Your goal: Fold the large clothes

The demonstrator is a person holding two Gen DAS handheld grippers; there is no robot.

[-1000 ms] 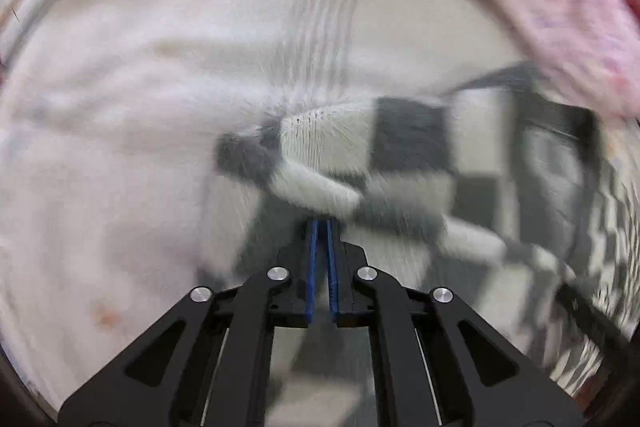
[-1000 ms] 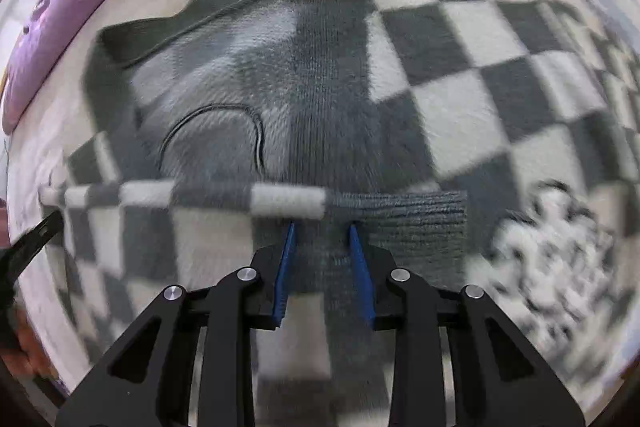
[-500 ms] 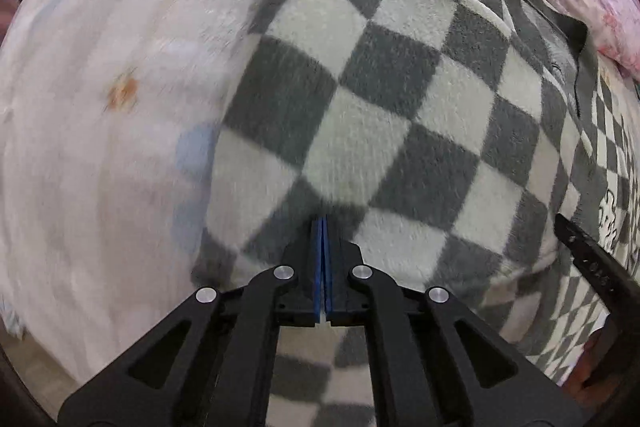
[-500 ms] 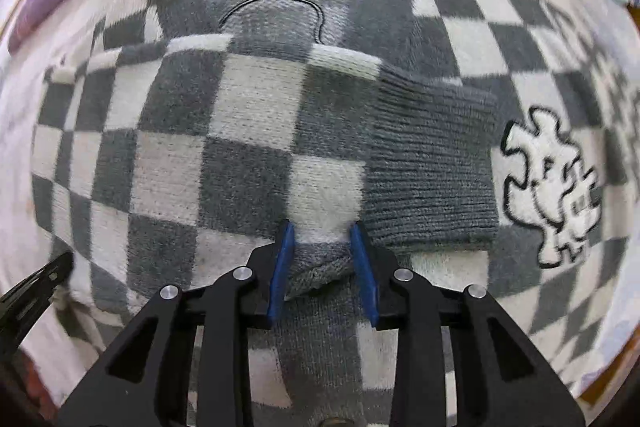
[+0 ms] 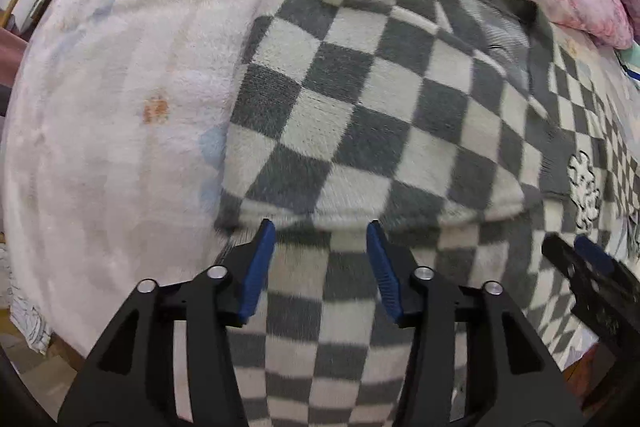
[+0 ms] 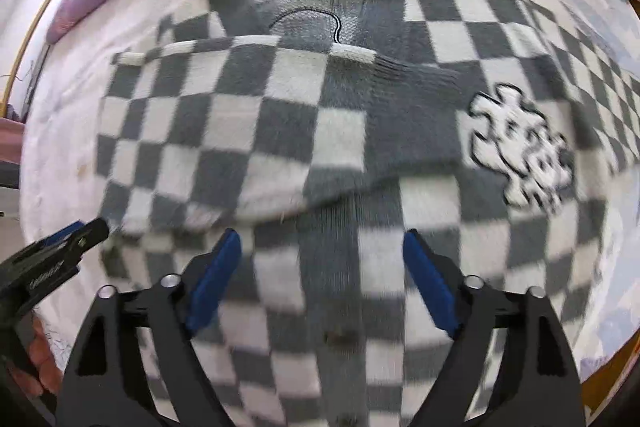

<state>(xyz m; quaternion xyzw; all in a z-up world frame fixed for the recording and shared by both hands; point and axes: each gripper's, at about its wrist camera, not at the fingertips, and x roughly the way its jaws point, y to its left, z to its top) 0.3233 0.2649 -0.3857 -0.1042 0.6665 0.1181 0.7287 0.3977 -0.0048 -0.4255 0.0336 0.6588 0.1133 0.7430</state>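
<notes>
Cardigan (image 6: 248,131) lies folded — both grippers just opened, empty.

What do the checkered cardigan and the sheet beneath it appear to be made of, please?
Checkered cardigan: likely soft knit, wool or acrylic, matte; fuzzy nap, ribbed grey cuff. Sheet: probably plush fleece, pale pink; brushed pile visible.

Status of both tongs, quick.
Left tongs: open, just released, nothing held.
Right tongs: open, just released, above the checkered cardigan.
</notes>
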